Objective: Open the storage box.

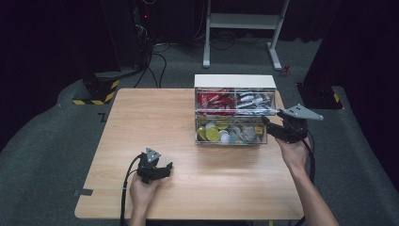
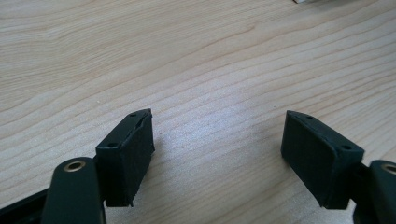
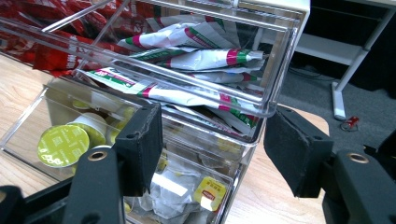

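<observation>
So the right gripper point(image 1: 269, 123) is up against the right front corner of the clear drawer organizer point(image 1: 234, 81) sitting at the far right side of the wooden table point(image 1: 141, 117). In the right gripper view its jaws are spread wide, one on each side of the corner of the upper right drawer point(image 3: 261, 105), which is pulled out a bit and stuffed with white sachets point(image 3: 205, 58). The pads aren't touching the plastic, so it's got nothing in its grip. The drawer below holds tea bags point(image 3: 205, 191), and the lower left one has yellow-green coffee capsules point(image 3: 63, 144). The upper left drawer holds red packets point(image 1: 211, 100).

The left gripper point(image 1: 167, 168) sits low over bare wood near the front edge, well away from the organizer, jaws wide apart and empty.
</observation>
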The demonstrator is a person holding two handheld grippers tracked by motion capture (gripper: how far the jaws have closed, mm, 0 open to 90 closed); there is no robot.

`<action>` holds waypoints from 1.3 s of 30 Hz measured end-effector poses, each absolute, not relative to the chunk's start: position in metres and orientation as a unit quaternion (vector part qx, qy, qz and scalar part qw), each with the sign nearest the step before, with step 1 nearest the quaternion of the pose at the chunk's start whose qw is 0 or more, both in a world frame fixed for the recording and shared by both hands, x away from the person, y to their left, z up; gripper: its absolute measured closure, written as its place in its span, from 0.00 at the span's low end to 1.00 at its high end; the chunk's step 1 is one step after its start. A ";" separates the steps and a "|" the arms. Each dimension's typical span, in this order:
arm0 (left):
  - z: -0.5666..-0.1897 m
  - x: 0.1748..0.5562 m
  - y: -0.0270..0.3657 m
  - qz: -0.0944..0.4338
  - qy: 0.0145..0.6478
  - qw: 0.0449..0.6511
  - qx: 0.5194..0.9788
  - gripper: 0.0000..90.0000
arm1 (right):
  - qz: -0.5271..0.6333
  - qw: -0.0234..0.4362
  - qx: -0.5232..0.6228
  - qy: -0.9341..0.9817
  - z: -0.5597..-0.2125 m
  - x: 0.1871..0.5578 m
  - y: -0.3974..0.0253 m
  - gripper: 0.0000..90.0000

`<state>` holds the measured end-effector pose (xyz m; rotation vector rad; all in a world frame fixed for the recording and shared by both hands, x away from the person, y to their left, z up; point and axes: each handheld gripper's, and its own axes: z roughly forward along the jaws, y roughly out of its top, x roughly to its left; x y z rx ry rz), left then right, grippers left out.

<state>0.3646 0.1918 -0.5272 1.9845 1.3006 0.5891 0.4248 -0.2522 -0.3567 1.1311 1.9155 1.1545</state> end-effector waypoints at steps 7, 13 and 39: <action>-0.527 0.364 0.192 0.226 0.500 0.341 0.763 0.29 | 0.431 0.312 0.432 0.728 -0.355 0.430 -0.250 0.42; -0.527 0.364 0.192 0.226 0.500 0.341 0.763 0.29 | 0.430 0.318 0.432 0.726 -0.350 0.432 -0.248 0.43; -0.527 0.364 0.192 0.225 0.500 0.341 0.763 0.29 | 0.436 0.310 0.444 0.719 -0.320 0.442 -0.250 0.45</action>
